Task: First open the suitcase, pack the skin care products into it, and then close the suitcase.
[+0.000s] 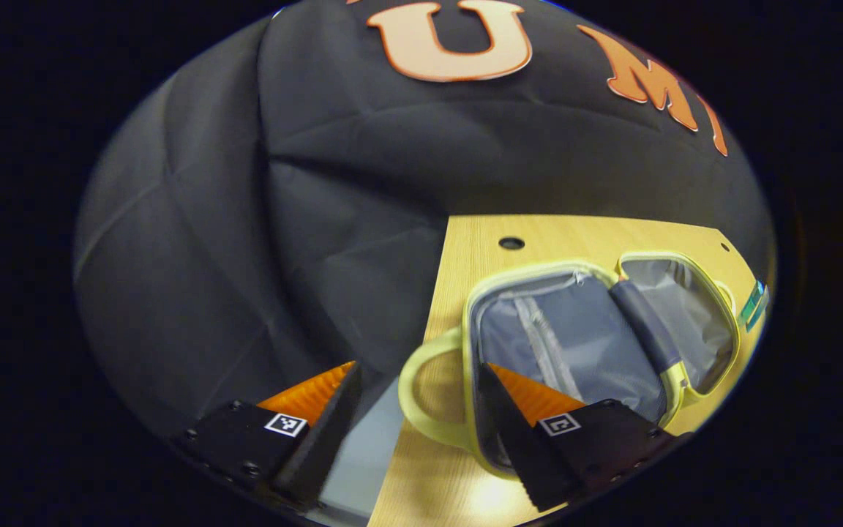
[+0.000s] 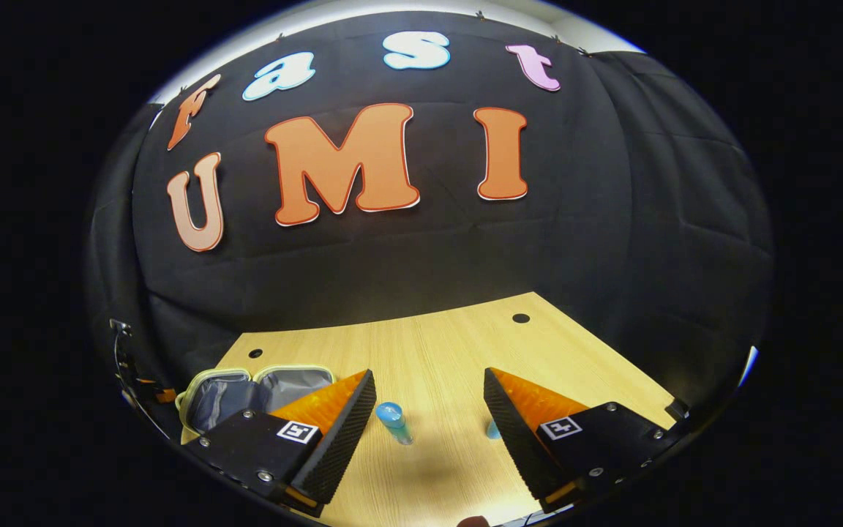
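The suitcase [image 1: 597, 329] lies open. The right gripper [image 2: 429, 410], fingers apart, nears an upright blue-capped bottle [image 2: 394, 422]; a careless finger could topple it.

Open suitcase [image 1: 597, 329] unobstructed; a blue bottle [image 2: 394, 421] stands between the right tongs [image 2: 429, 417].

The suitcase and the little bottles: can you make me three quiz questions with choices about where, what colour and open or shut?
1. Where is the suitcase in the right gripper view?
A. far left of the table
B. far right
C. on the floor

2. What colour is the suitcase rim?
A. red
B. yellow-green
C. white

3. The suitcase is:
A. zipped shut
B. lying open
C. standing upright

Answers: 1 A, it lies at the wooden table's left edge. 2 B, rim and handle are yellow-green. 3 B, both grey-lined halves face up.
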A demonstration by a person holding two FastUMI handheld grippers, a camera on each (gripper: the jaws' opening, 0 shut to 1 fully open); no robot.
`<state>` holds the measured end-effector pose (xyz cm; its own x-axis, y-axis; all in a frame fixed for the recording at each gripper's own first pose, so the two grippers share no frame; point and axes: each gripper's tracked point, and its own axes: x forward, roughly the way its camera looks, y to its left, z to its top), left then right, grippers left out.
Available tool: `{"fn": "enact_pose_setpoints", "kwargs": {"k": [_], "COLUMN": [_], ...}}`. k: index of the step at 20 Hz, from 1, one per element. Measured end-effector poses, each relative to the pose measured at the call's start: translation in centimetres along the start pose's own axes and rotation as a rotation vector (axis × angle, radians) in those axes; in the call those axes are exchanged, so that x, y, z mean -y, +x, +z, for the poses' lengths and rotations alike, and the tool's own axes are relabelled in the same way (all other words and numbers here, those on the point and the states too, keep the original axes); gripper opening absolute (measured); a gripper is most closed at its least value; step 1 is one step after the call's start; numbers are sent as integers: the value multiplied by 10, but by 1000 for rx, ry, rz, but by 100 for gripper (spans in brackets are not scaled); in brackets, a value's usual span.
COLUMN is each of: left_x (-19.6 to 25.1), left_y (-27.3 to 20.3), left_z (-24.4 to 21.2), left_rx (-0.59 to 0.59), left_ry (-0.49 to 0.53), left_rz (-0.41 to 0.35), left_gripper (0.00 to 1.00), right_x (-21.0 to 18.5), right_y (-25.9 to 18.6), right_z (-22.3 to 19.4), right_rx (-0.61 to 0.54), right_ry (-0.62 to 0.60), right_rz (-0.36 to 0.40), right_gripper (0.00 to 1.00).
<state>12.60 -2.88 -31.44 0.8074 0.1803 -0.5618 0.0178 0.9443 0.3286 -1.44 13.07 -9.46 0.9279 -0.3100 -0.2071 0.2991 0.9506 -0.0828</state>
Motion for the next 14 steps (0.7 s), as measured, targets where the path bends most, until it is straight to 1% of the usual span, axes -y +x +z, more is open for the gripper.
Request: {"fn": "enact_pose_setpoints", "kwargs": {"k": [2, 6, 8, 12, 14], "left_x": [23, 93, 137, 228, 280], "left_y": [-19, -63, -88, -125, -135], "left_z": [36, 107, 141, 170, 173], "left_rx": [70, 220, 280, 349, 358], "left_ry": [11, -32, -65, -93, -96], "left_rz": [-10, -112, -163, -263, -308], "left_gripper": [99, 99, 98, 99, 98], "right_x": [6, 26, 37, 57, 67], "right_y": [2, 10, 18, 36, 46], "right_z": [-4, -6, -7, -8, -10], "right_rx": [-4, 7, 3, -11, -22], "right_ry": [-9, -60, -70, -54, -60], "right_rz": [6, 18, 30, 65, 80], "right_gripper": [94, 94, 94, 94, 94]}}
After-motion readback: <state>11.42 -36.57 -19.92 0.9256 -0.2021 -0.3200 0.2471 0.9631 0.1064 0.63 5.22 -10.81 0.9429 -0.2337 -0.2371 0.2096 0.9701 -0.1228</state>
